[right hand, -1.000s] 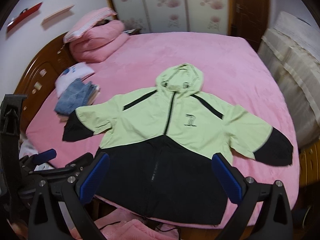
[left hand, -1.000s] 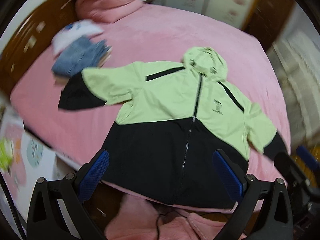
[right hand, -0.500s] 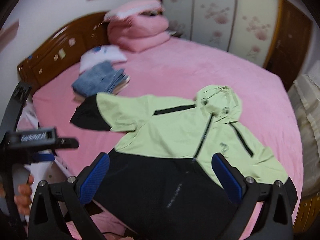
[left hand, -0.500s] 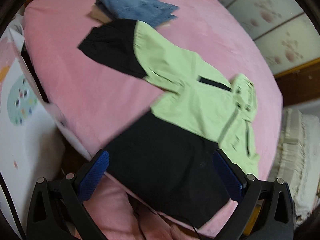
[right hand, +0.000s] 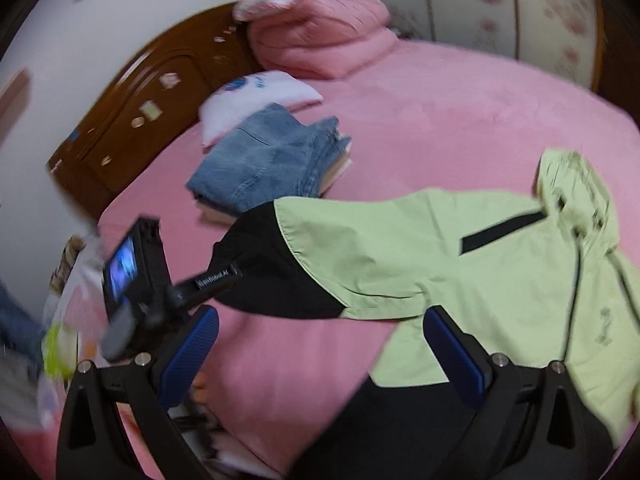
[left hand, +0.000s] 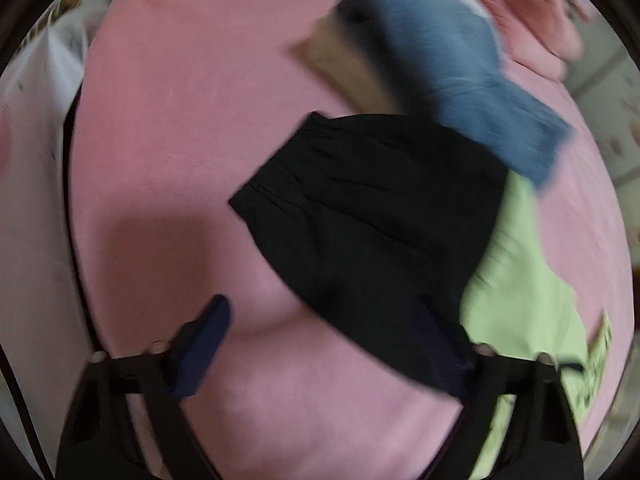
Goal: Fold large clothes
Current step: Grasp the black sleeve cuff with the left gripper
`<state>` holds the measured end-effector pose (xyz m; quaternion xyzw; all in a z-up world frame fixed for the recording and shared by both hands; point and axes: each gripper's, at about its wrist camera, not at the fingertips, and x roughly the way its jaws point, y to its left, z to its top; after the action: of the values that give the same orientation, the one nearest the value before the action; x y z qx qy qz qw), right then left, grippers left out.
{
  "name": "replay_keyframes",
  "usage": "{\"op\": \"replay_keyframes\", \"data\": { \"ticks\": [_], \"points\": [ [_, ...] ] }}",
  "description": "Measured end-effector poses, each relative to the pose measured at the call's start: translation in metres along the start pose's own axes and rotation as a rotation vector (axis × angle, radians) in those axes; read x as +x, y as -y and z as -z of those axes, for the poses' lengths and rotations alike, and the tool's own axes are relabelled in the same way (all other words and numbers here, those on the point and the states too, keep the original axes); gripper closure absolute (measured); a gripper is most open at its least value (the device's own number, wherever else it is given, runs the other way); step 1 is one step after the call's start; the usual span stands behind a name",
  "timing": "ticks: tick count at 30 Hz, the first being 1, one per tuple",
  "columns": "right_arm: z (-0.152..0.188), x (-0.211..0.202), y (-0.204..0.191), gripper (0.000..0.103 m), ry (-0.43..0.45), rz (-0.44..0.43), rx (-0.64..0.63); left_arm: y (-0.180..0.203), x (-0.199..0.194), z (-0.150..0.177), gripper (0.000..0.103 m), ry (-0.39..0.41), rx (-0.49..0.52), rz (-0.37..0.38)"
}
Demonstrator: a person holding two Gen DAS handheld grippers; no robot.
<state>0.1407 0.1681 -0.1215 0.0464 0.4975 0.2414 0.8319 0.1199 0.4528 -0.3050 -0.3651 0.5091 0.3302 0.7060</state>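
A light-green and black hooded jacket (right hand: 460, 264) is seen spread flat on a bed covered by a pink sheet (right hand: 460, 120), zip side up, with its hood (right hand: 576, 192) toward the wardrobe side and its black hem at the near edge of the bed. One sleeve is stretched out toward the wooden headboard (right hand: 152, 120), and its black cuff (left hand: 372, 224) lies just beside a stack of folded jeans (right hand: 264, 156), possibly touching it, though the blur leaves that unclear. The left gripper (left hand: 320, 344) is held steeply downward above this cuff; its jaws have just been closing but are still apart, one blue pad over the bare sheet and the other over the dark edge of the cuff, with no cloth pinched between them. The right gripper (right hand: 320, 356) is held wide open over the sheet between the sleeve and the black lower body of the jacket, nothing being gripped. A white pillow (right hand: 256, 96) and a folded pink quilt (right hand: 320, 40) are found behind the jeans.
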Motion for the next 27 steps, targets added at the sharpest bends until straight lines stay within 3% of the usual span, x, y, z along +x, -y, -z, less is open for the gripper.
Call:
{"op": "replay_keyframes", "data": {
  "ticks": [2,5,9,11,13,20,24,27],
  "points": [
    [0.002,0.018,-0.001,0.001,-0.011,-0.030,0.036,-0.012,0.027,-0.009,0.039,-0.034,-0.074,0.002],
    [0.015,0.039,-0.003,0.001,-0.054,-0.033,0.056,-0.026,0.055,-0.018,0.039,-0.028,-0.164,0.060],
    [0.034,0.055,0.005,0.001,-0.104,0.002,0.065,-0.024,0.058,-0.024,0.044,0.066,-0.117,0.115],
    [0.040,0.061,0.013,0.001,-0.129,0.028,0.077,-0.025,0.057,-0.026,0.082,0.084,-0.107,0.113],
    [0.044,0.062,0.025,0.001,-0.132,0.047,0.110,-0.025,0.055,-0.030,0.093,0.087,-0.104,0.113],
    [0.048,0.047,0.069,0.001,-0.069,0.076,0.214,0.007,-0.002,-0.021,0.097,0.205,-0.037,0.089],
    [0.051,0.027,0.099,0.001,-0.016,0.080,0.251,0.044,-0.063,0.014,0.097,0.304,0.089,0.151],
    [0.054,0.007,0.129,0.001,0.018,0.076,0.292,0.097,-0.117,0.053,0.097,0.400,0.224,0.216]
  ]
}}
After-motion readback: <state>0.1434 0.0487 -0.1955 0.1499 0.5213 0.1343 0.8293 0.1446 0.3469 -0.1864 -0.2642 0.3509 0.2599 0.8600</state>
